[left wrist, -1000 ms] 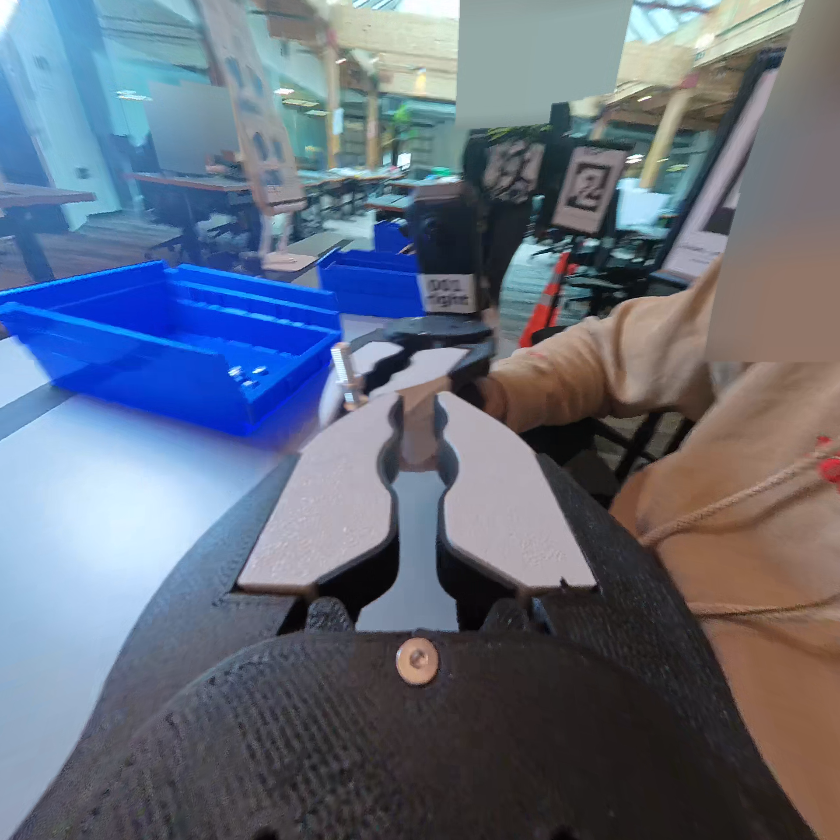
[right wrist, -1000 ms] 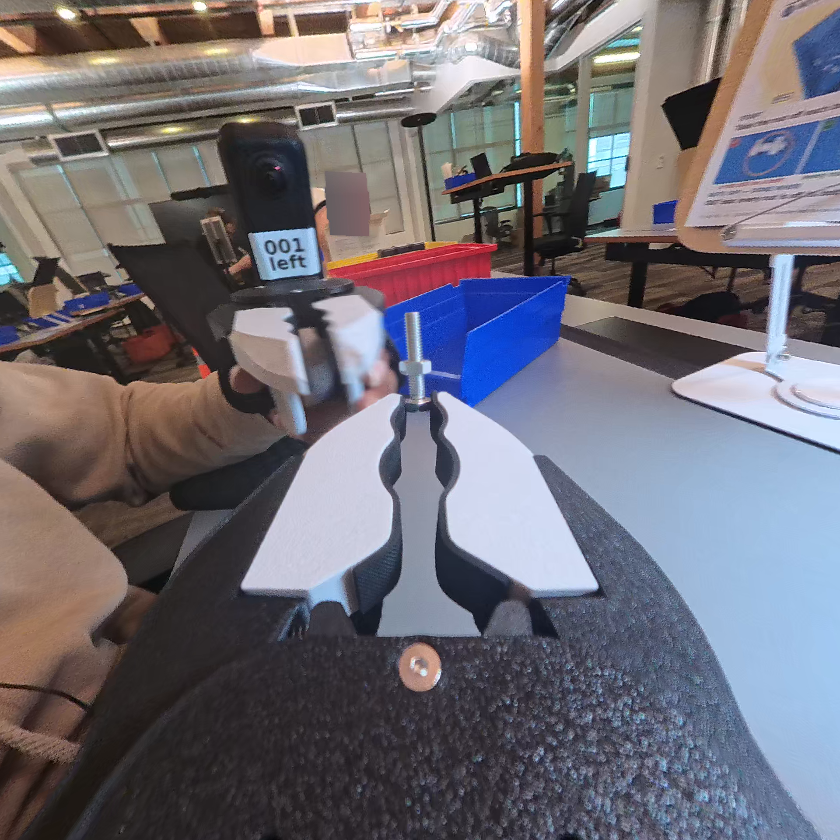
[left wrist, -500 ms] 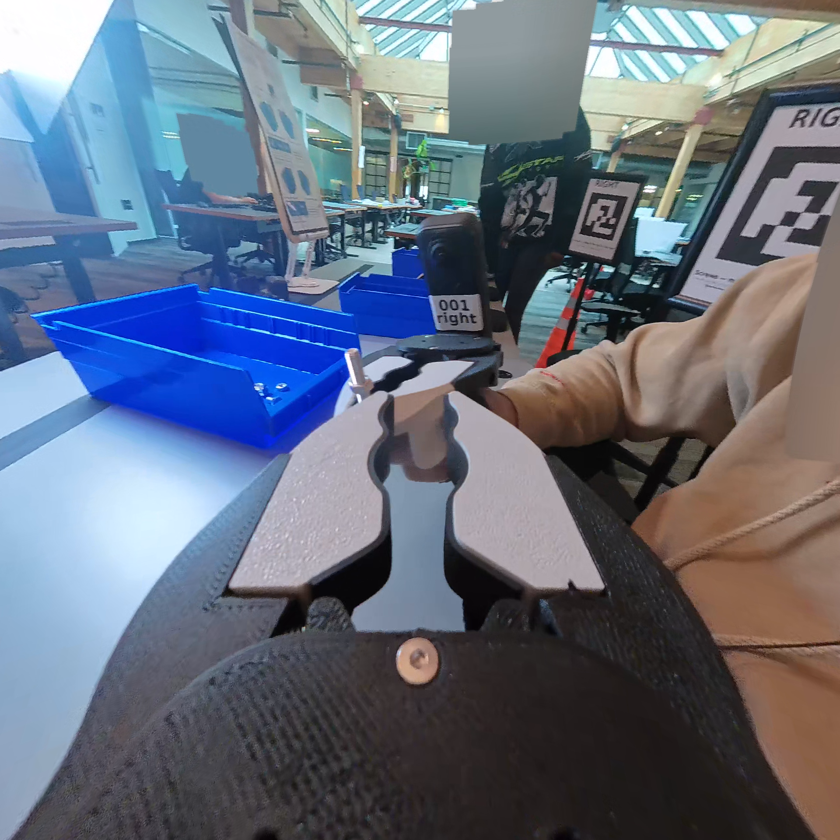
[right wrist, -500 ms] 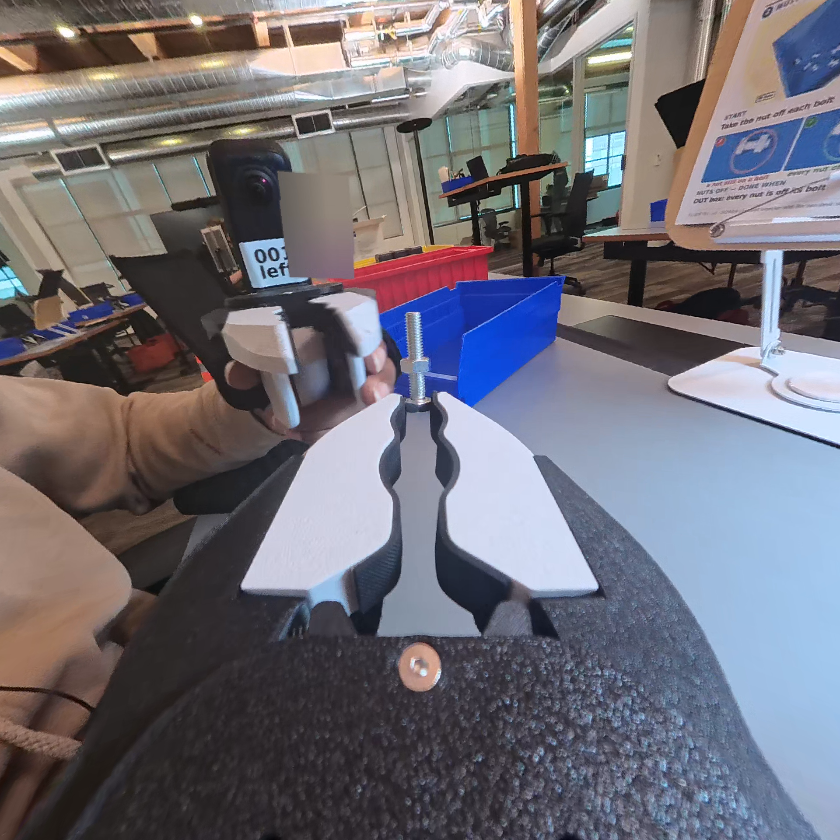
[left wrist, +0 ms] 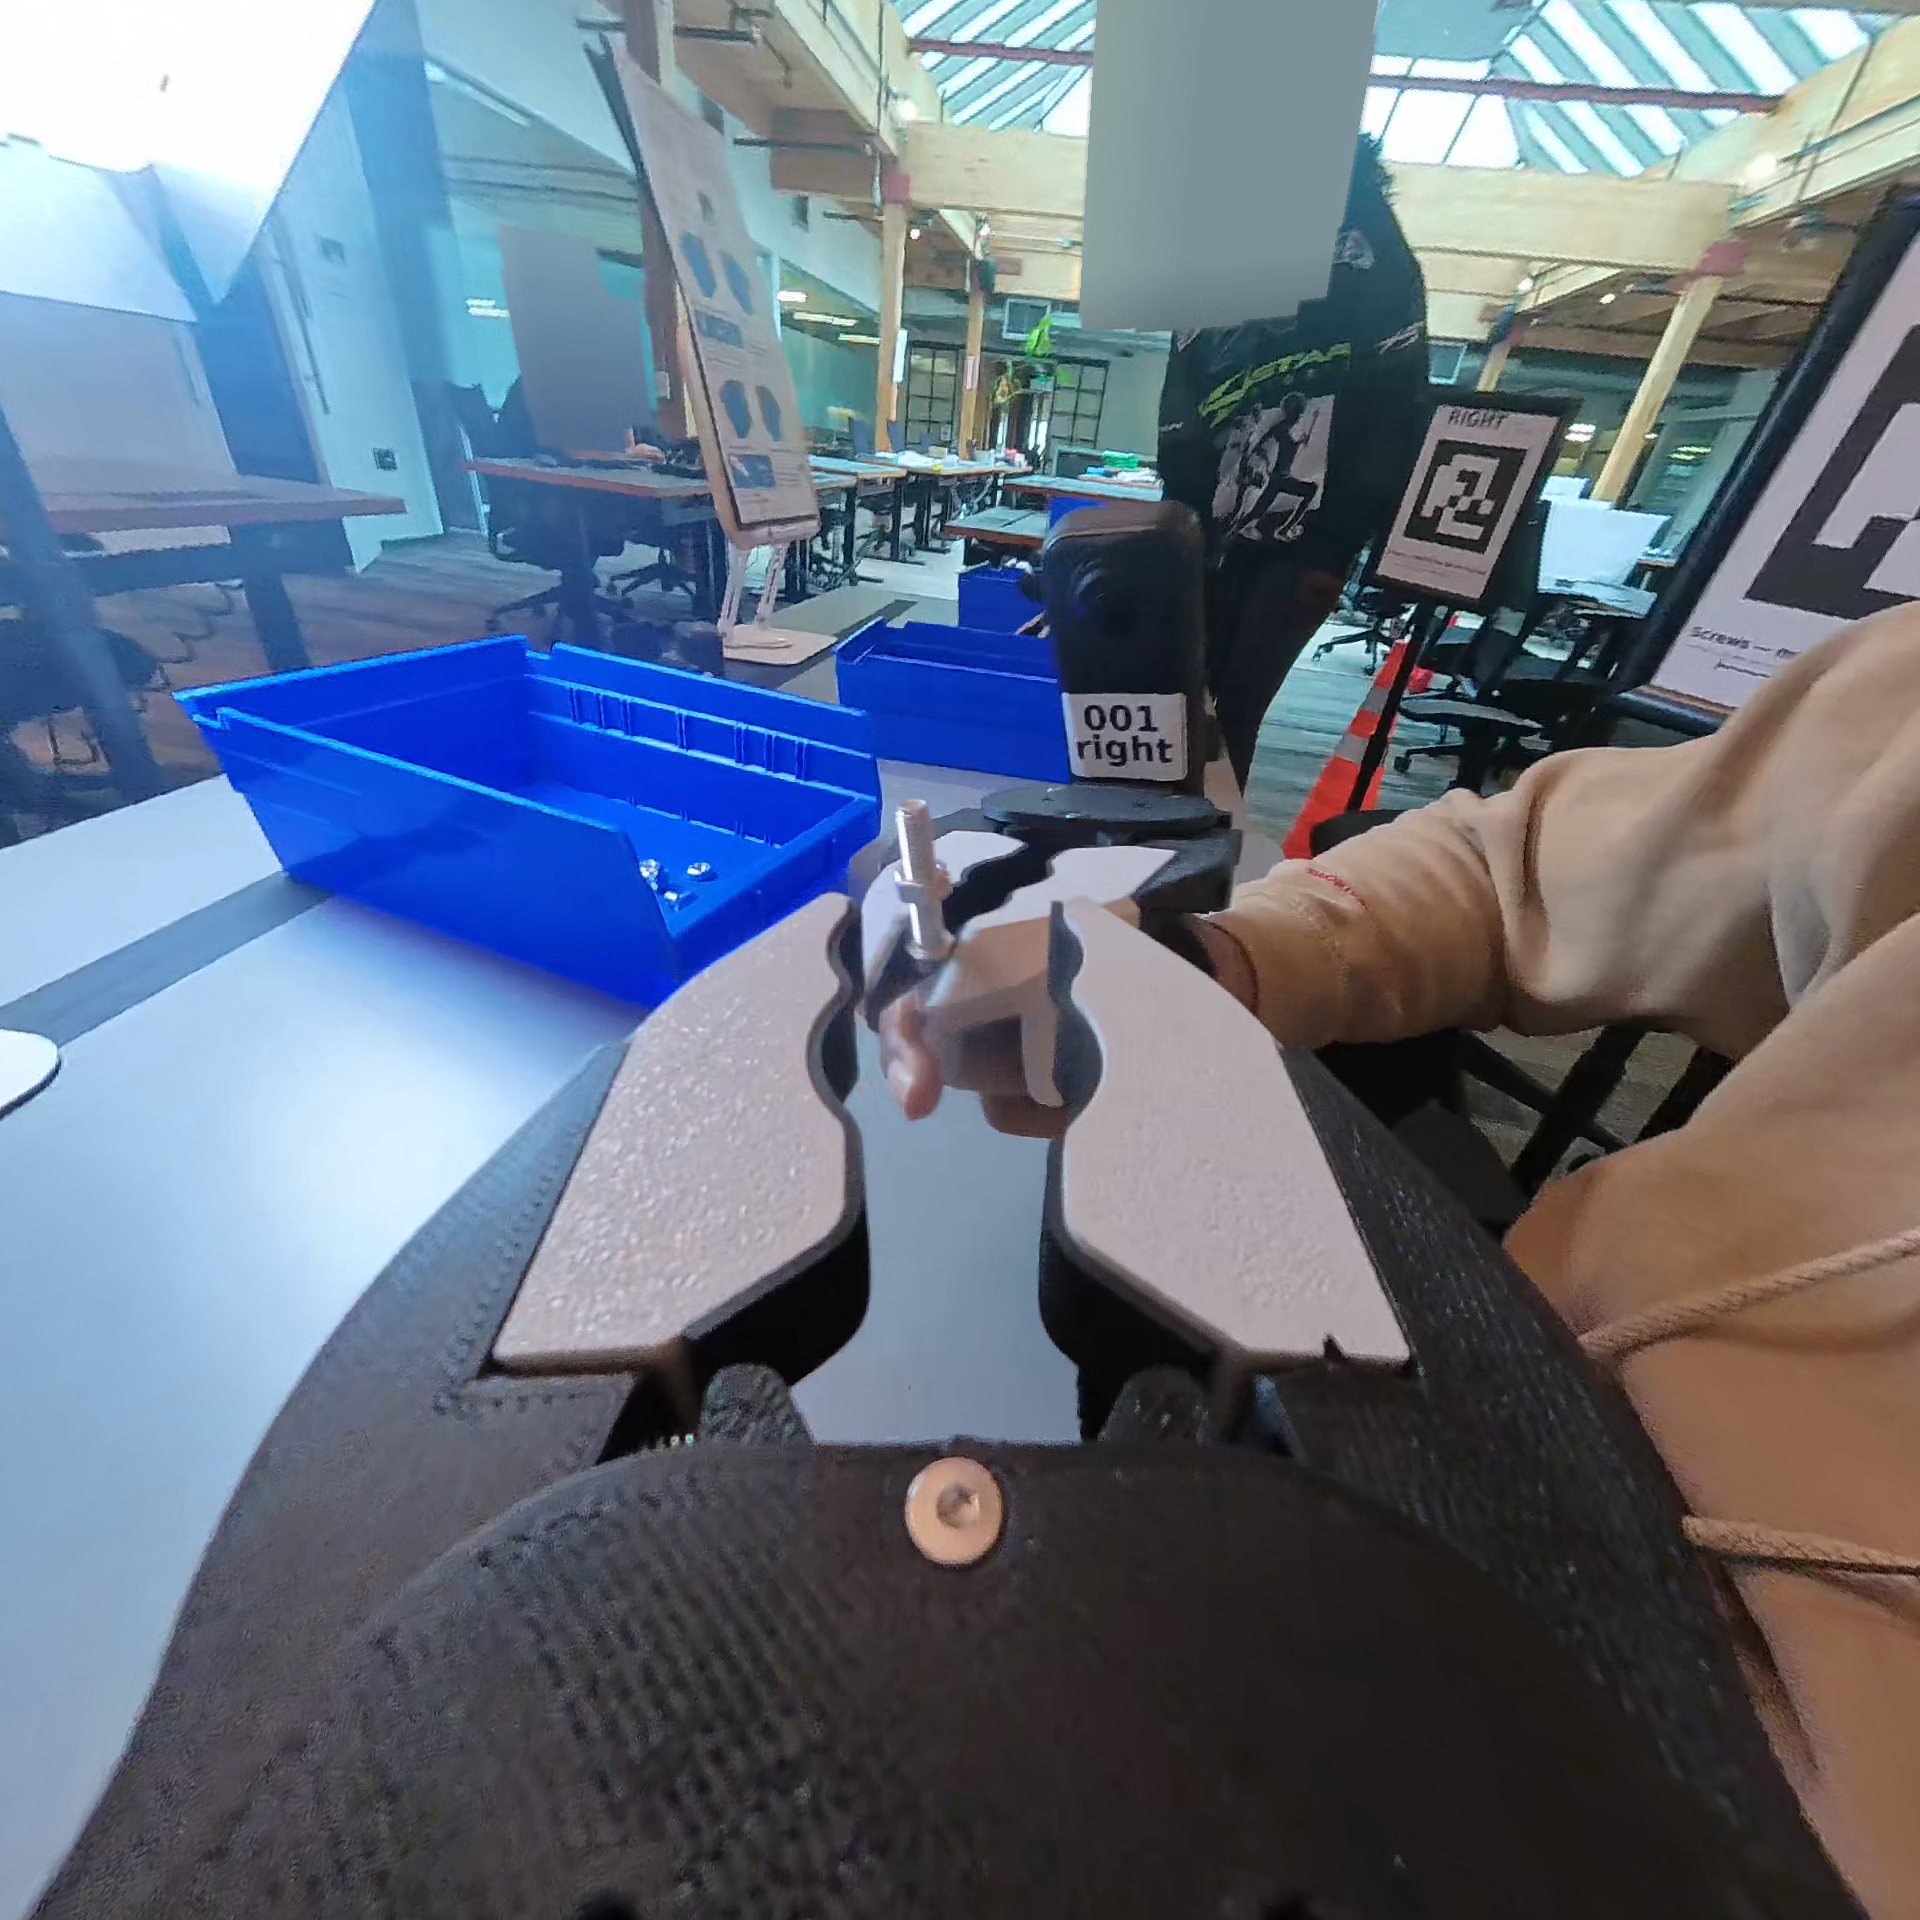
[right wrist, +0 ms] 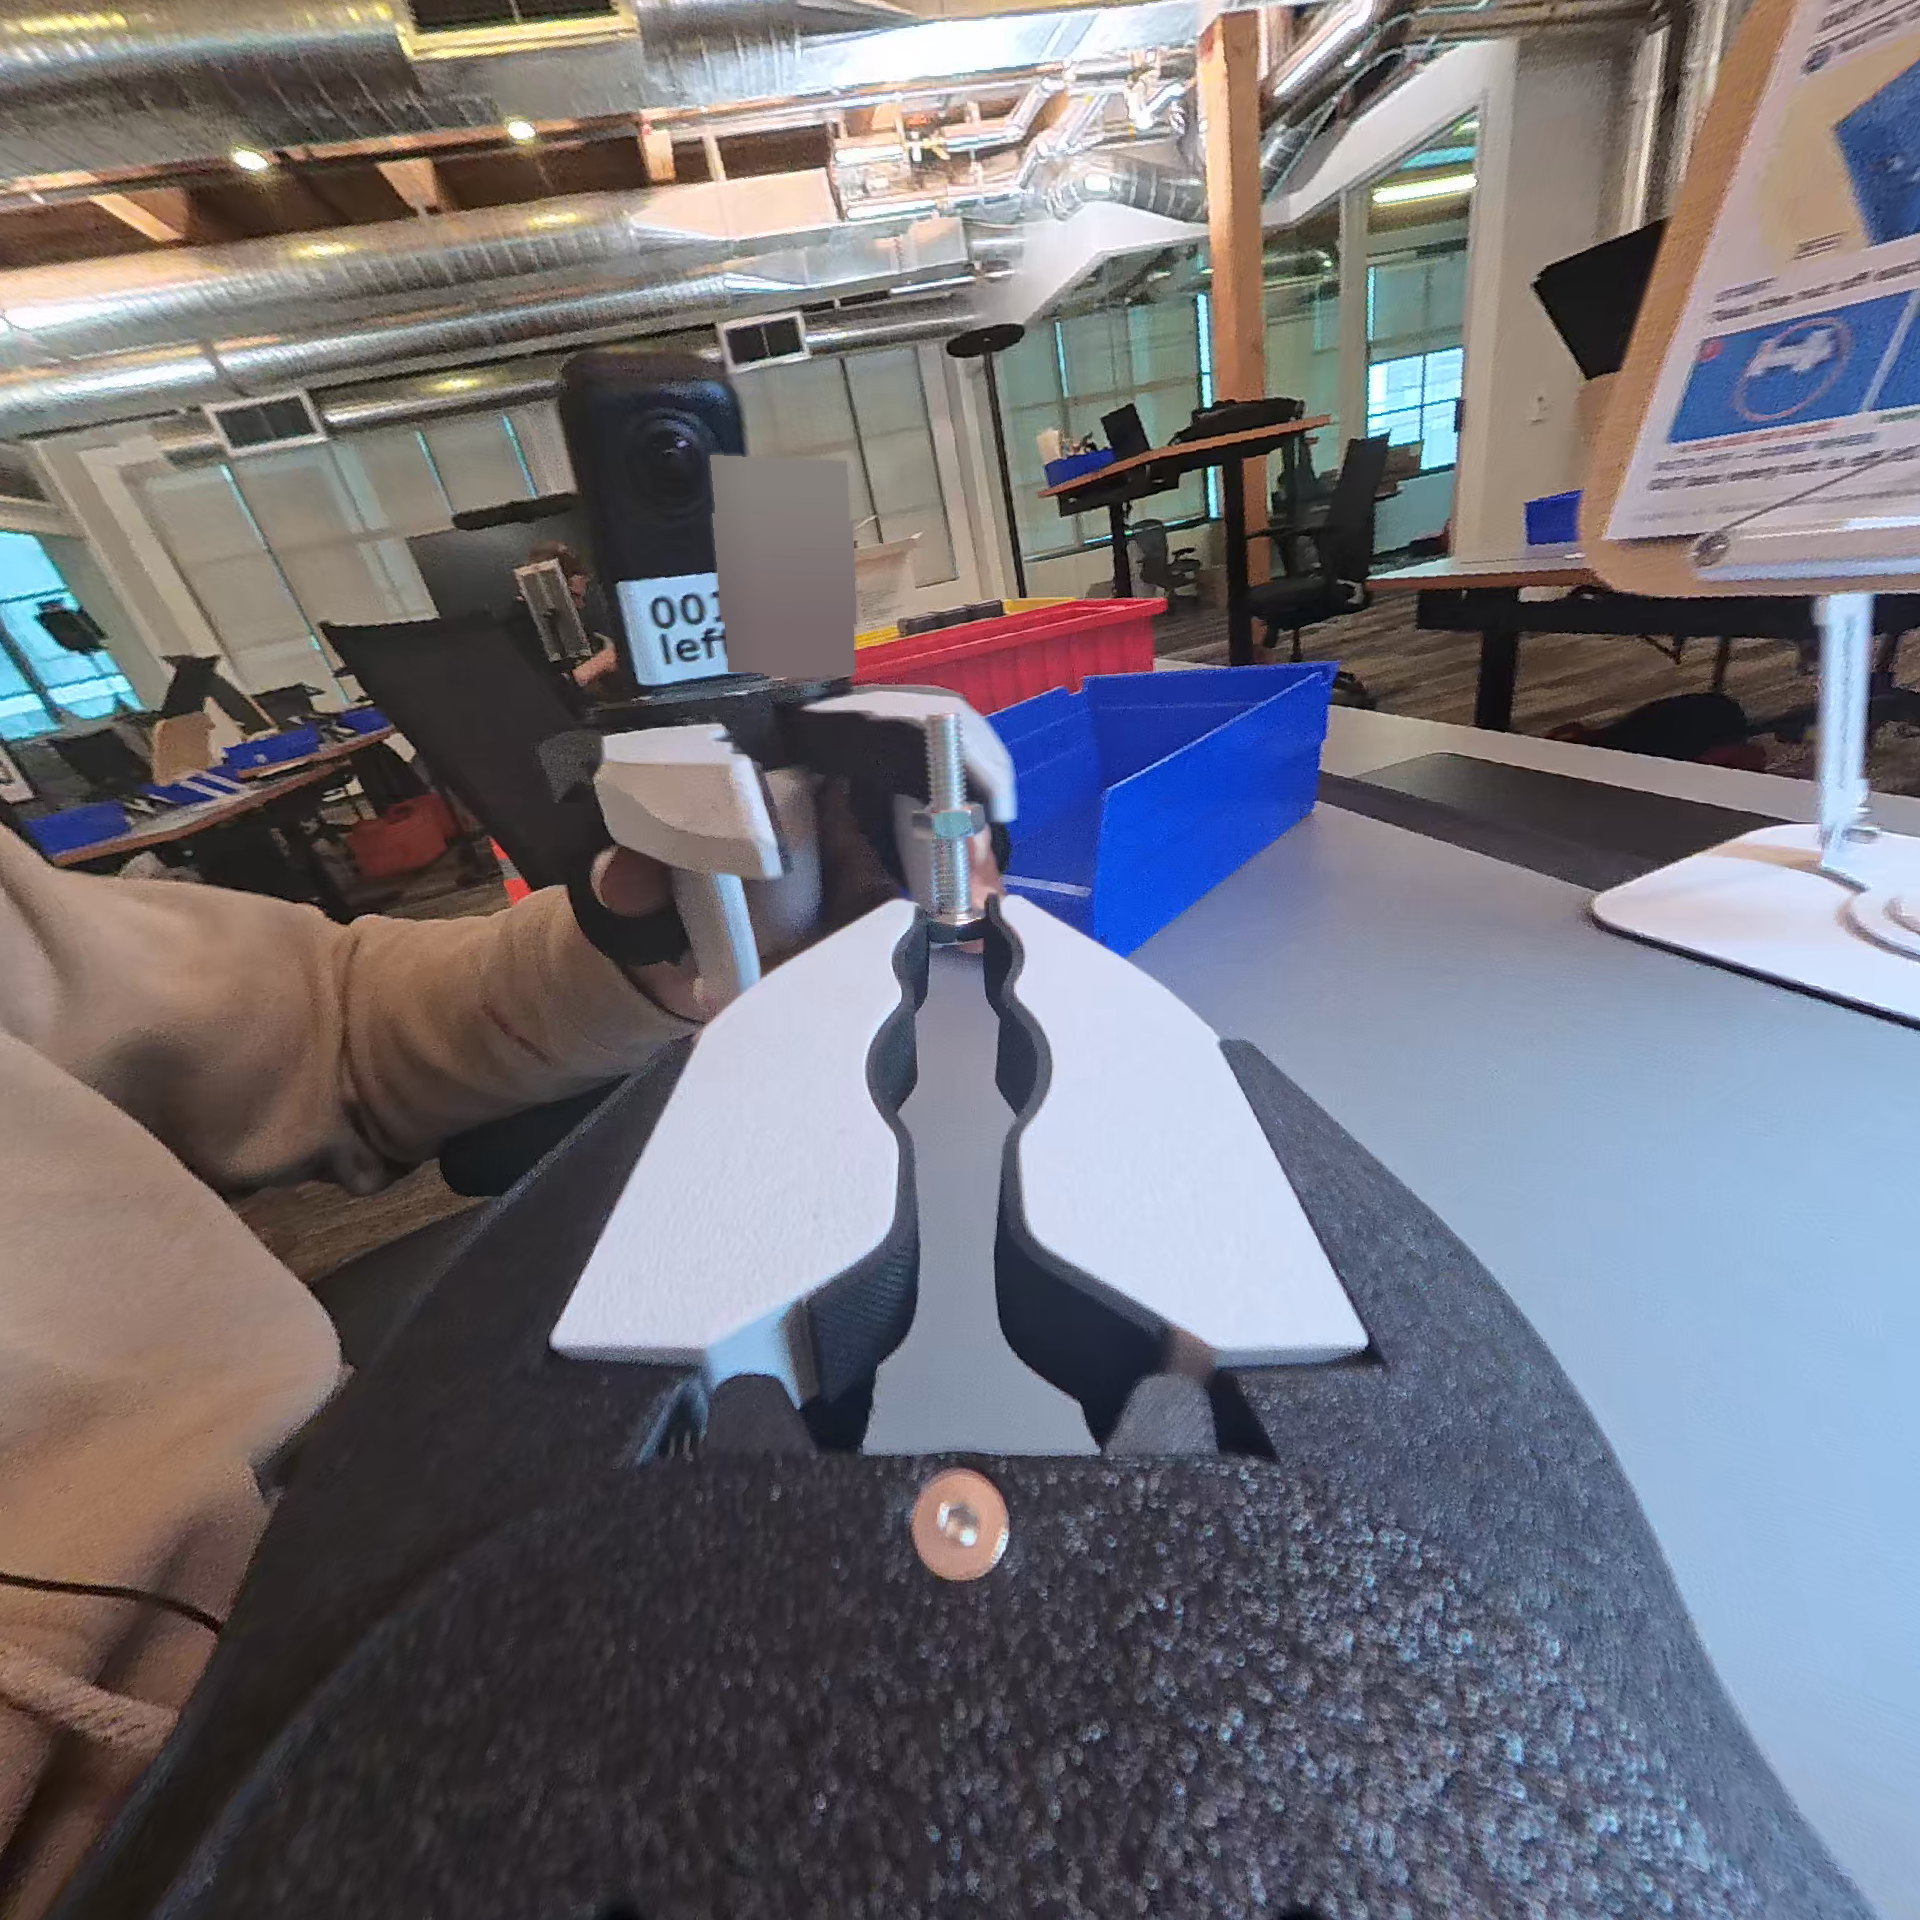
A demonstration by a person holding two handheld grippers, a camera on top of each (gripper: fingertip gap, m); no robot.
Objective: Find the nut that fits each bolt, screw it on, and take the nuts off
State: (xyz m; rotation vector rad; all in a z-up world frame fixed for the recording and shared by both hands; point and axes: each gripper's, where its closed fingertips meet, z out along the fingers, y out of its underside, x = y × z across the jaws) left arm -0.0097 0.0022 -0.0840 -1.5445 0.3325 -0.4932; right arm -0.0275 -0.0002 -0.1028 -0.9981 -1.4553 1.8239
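My right gripper [right wrist: 956,920] is shut on the head of a silver bolt [right wrist: 943,790] and holds it upright above the grey table [right wrist: 1507,1091]. A silver nut [right wrist: 948,828] sits partway up its thread. My left gripper [left wrist: 951,935] is open and empty, facing the right one. The bolt [left wrist: 920,883] with its nut [left wrist: 921,891] stands just past the left gripper's tips, close to its left finger [left wrist: 727,1091]. In the right wrist view the left gripper [right wrist: 842,790] is close behind the bolt. A hand in a beige sleeve holds each gripper.
A blue bin [left wrist: 499,831] stands on the table to the left, with a few small silver parts [left wrist: 675,878] in its near corner. A second blue bin [left wrist: 945,696] stands behind it. A sign on a white stand [right wrist: 1766,904] is at the right. A person stands beyond the table. Only a small space, under 4 cm, lies between the two pairs of fingers.
My left gripper's jaws have opened wider and it has come closer to the bolt. The right gripper still holds the bolt upright in about the same place.
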